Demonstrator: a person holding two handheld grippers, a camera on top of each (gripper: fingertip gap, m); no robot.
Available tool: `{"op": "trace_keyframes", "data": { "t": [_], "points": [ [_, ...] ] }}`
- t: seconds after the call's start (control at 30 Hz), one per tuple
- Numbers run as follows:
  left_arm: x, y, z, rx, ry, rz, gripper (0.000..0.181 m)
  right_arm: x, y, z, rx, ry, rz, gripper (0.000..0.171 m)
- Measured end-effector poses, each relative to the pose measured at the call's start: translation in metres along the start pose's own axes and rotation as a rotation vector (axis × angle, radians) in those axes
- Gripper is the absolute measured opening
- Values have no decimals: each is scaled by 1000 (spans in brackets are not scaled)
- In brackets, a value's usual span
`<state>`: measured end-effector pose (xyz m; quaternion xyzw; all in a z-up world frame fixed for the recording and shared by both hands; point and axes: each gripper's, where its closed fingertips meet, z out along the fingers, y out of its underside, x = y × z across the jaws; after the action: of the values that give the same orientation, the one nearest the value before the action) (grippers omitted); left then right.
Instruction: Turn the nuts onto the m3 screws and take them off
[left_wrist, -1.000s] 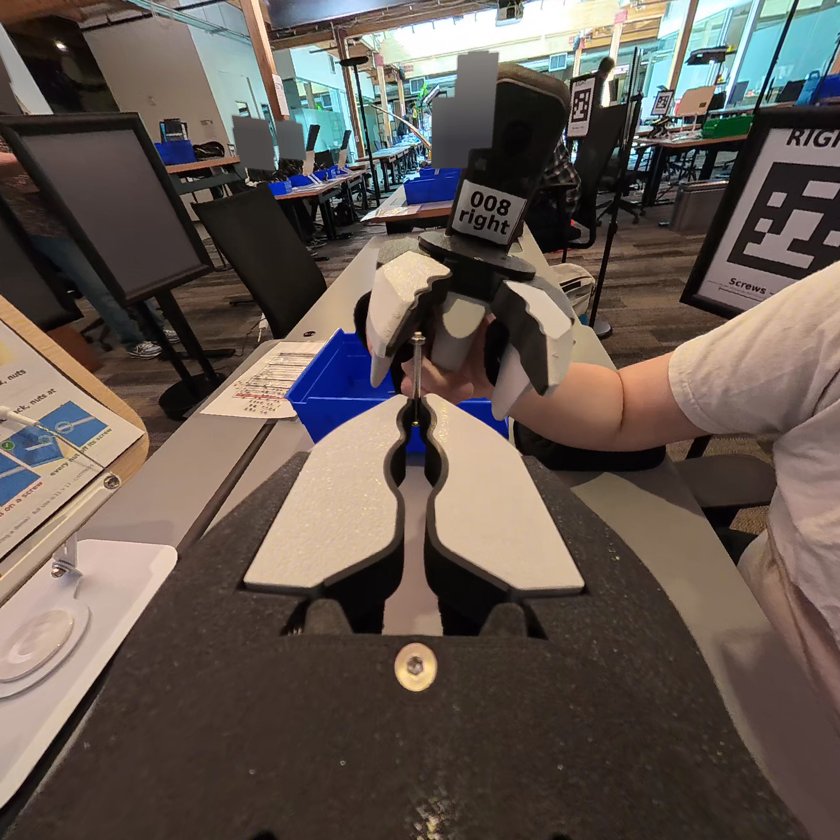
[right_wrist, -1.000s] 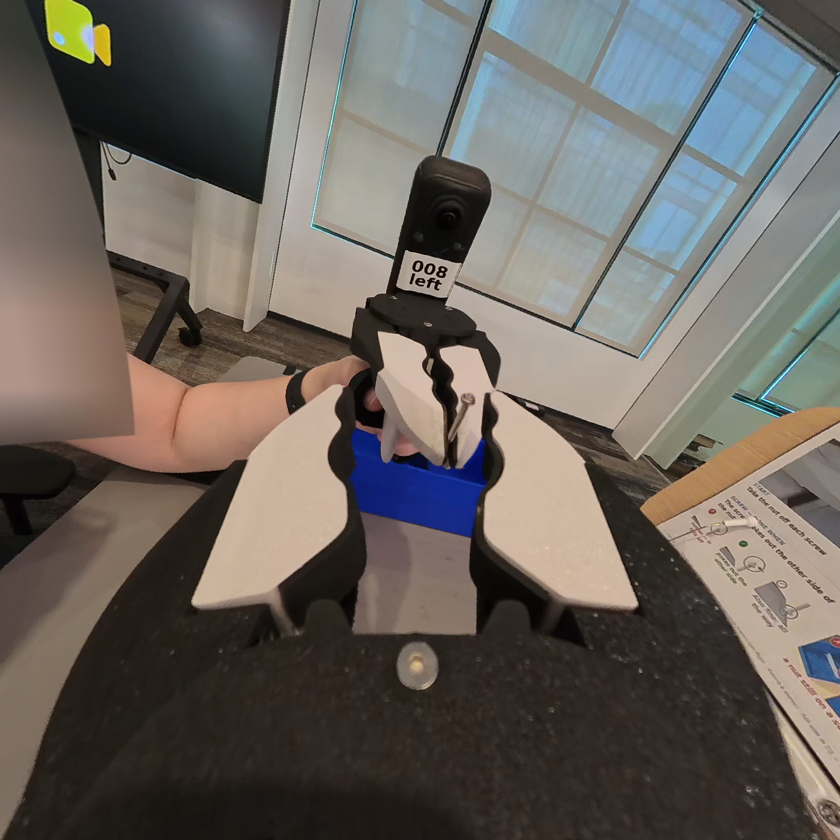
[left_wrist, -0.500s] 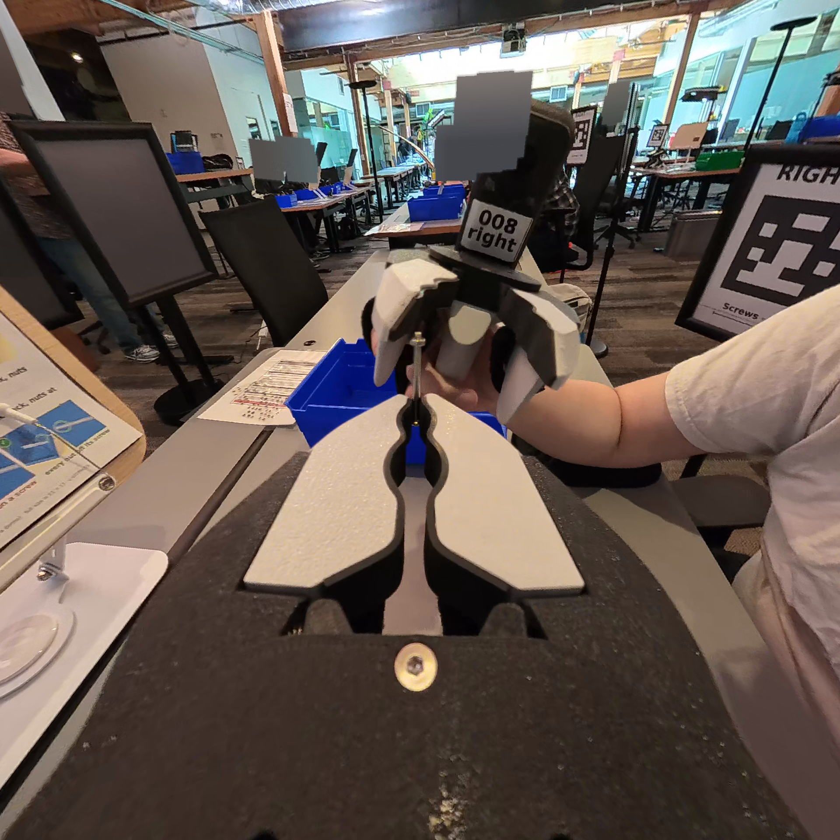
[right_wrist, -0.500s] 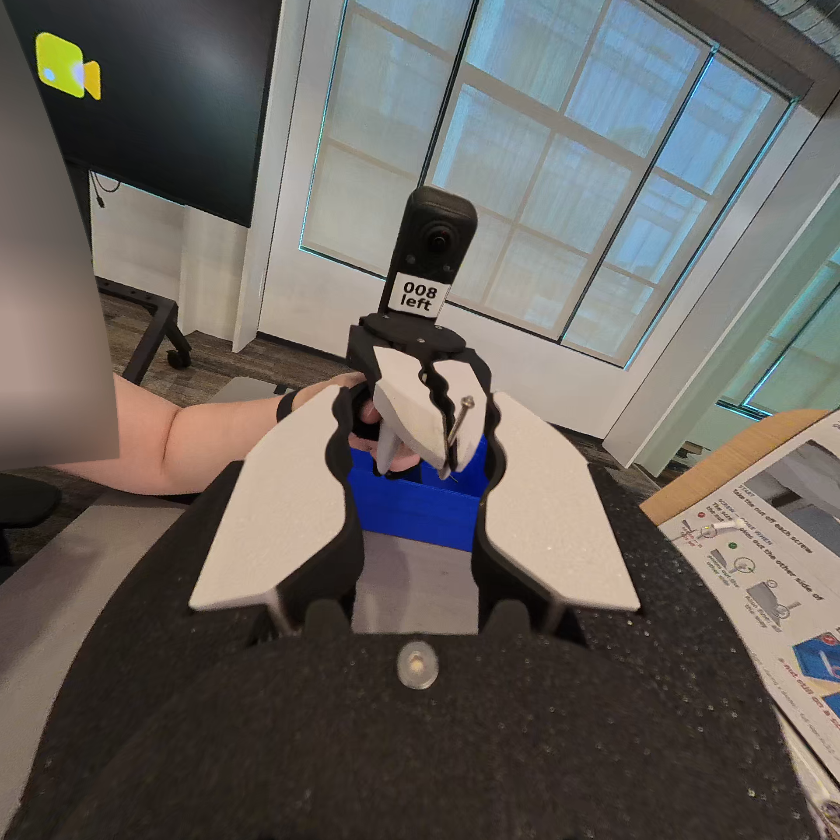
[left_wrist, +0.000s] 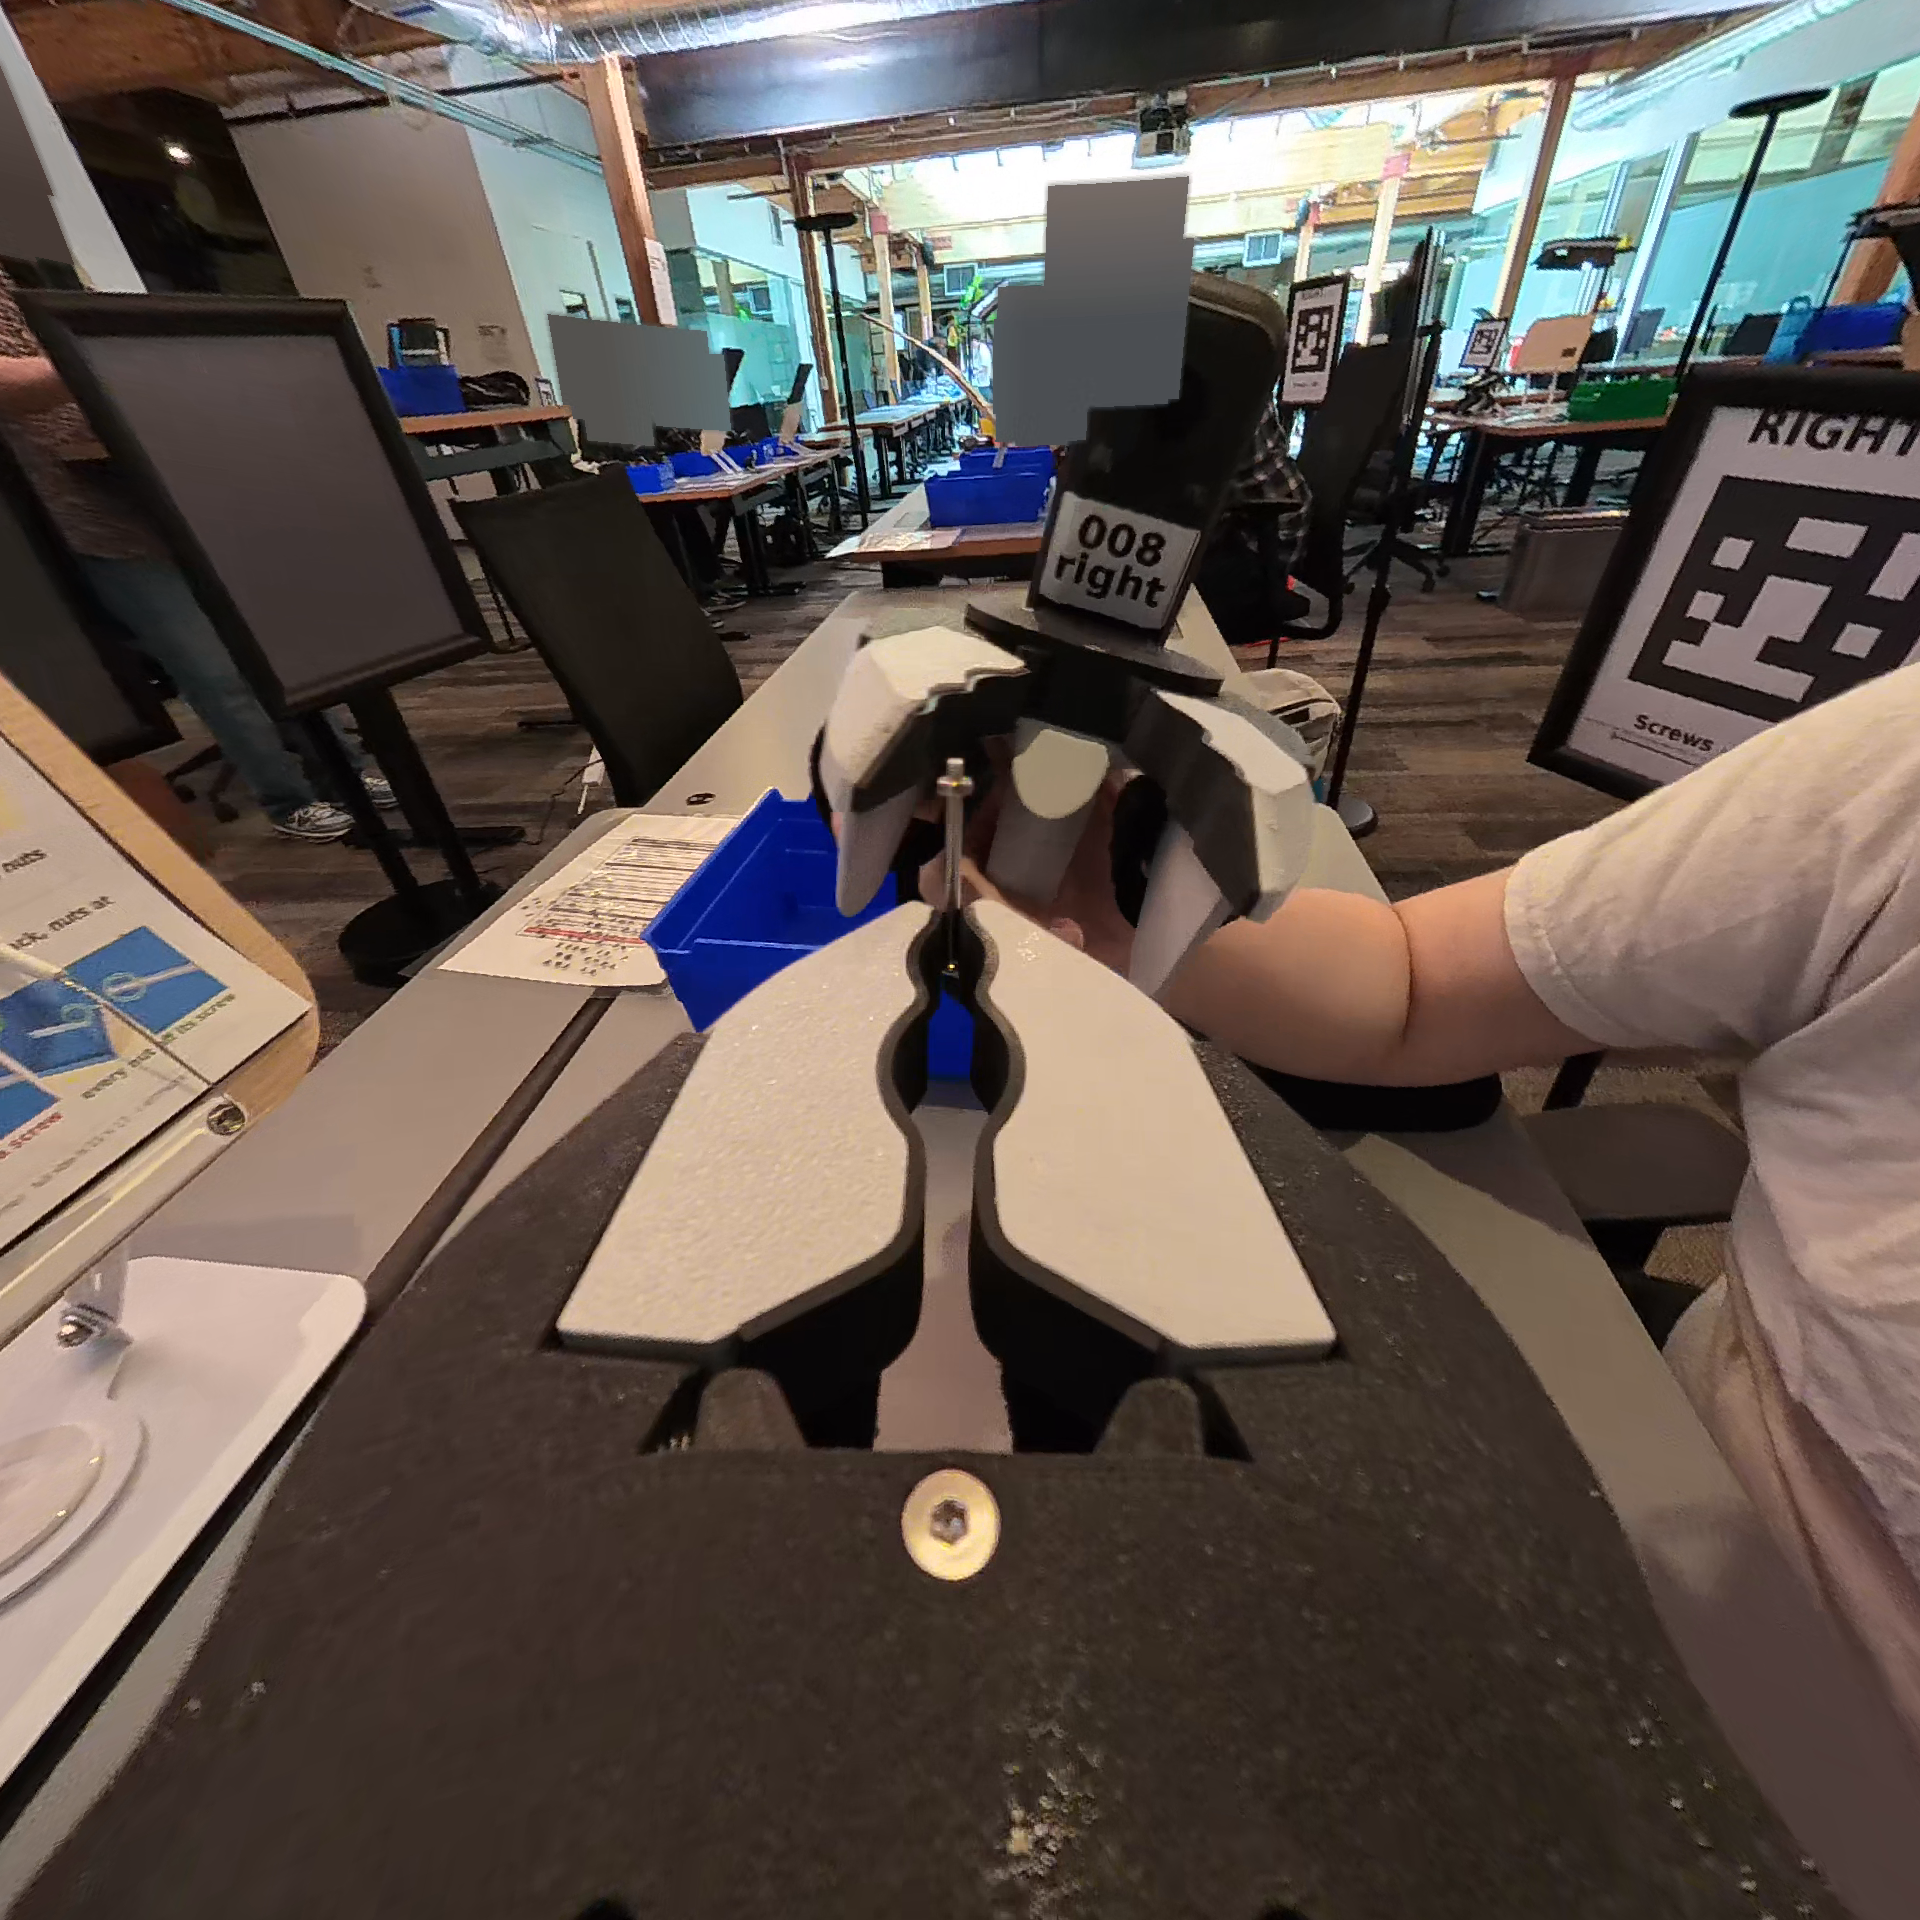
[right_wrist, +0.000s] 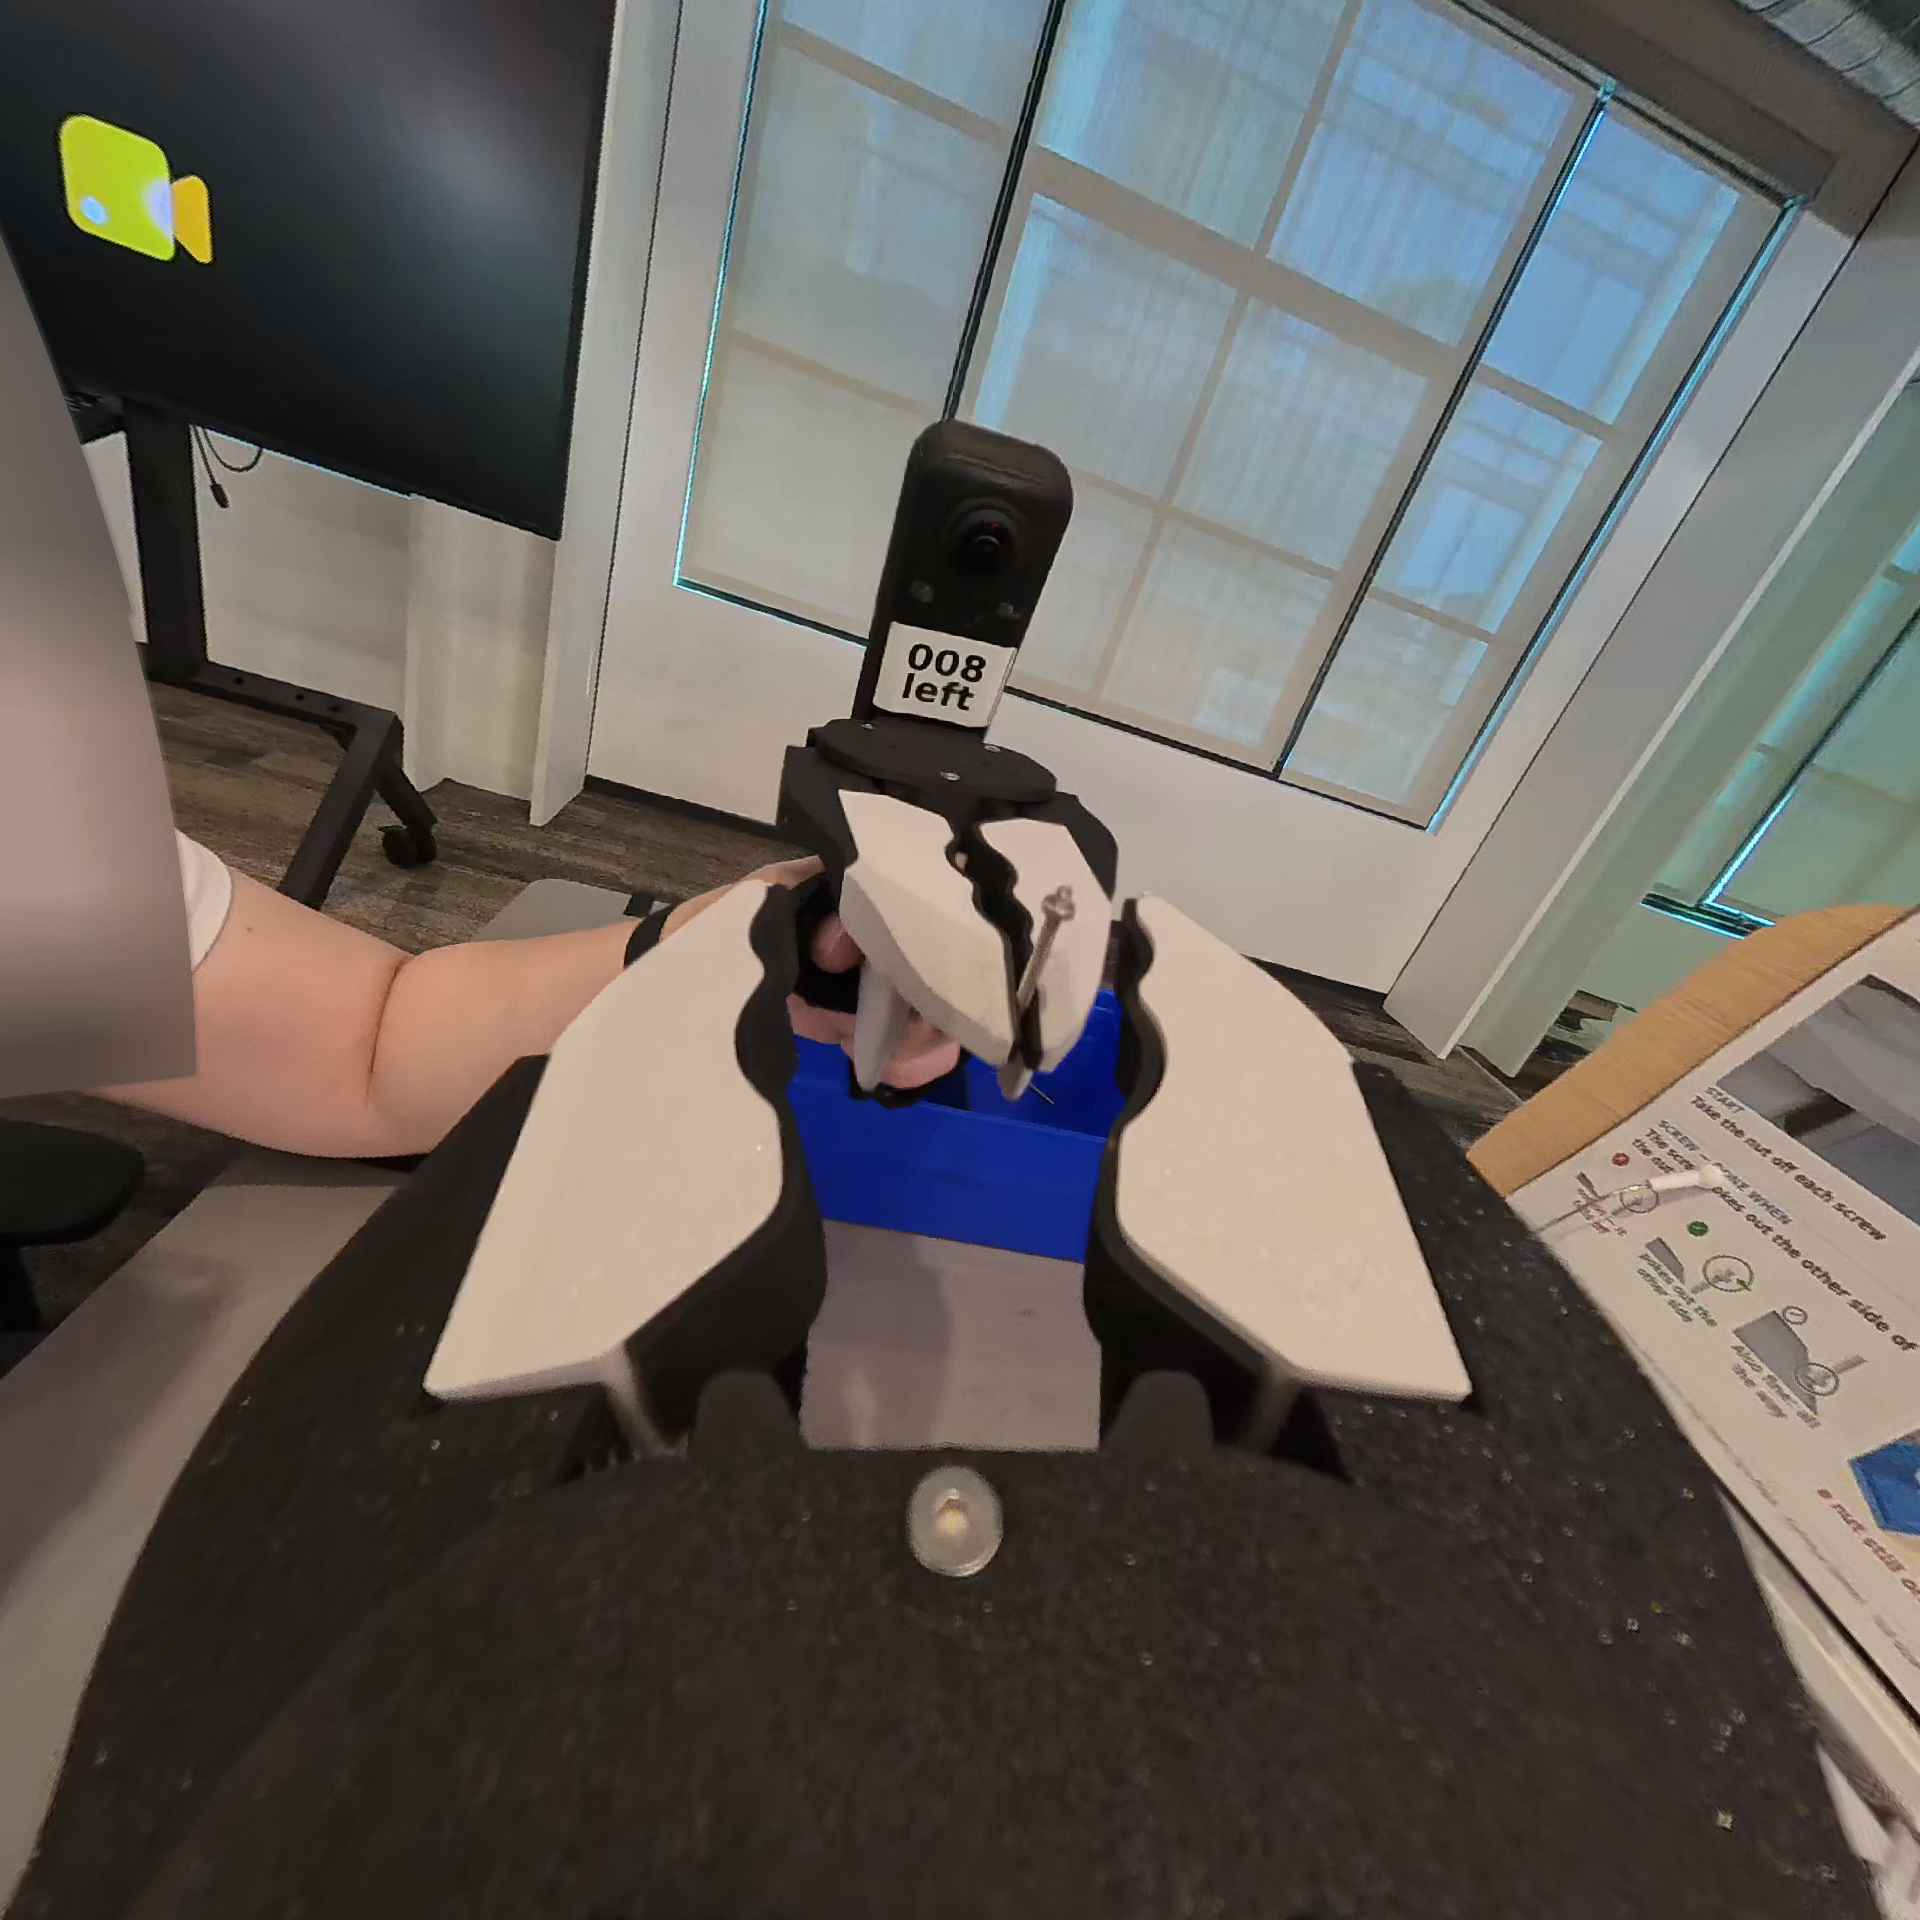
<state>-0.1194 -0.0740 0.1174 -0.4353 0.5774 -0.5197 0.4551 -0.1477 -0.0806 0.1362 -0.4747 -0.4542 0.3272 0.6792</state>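
Left gripper (left_wrist: 951, 920) is clamped on the lower end of the screw (left_wrist: 953, 831), tips pressed together around the shank. From the left wrist view, the screw stands nearly upright, head on top, long axis running up out of the tips. Right gripper (left_wrist: 1029, 914) faces it from just beyond, jaws spread wide, nothing in them; its left finger sits right beside the screw head. Blue bin (left_wrist: 764, 914) sits on the grey surface (left_wrist: 447, 1081) behind and below both. No nut is visible on the shank from here.

Right wrist view: right gripper (right_wrist: 945, 956) has its jaws apart and empty, and the left gripper (right_wrist: 1023, 1049) sits in the gap between them. Here the screw (right_wrist: 1042, 956) reads tilted, head up and to the right, tip poking out below over the blue bin (right_wrist: 956, 1164). This view shows that tilt and the exposed tip; the left view hides both.

Judgement: the right gripper is nearer the head end, so any next grip closes across the shank, perpendicular to its axis.
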Motion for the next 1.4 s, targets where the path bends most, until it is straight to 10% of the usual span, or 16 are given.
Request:
{"op": "trace_keyframes", "data": {
  "t": [1.4],
  "points": [
    [-9,-20,-13,145,-38,-36,1,-12,-12,6,51,-24,51,75]
  ]
}}
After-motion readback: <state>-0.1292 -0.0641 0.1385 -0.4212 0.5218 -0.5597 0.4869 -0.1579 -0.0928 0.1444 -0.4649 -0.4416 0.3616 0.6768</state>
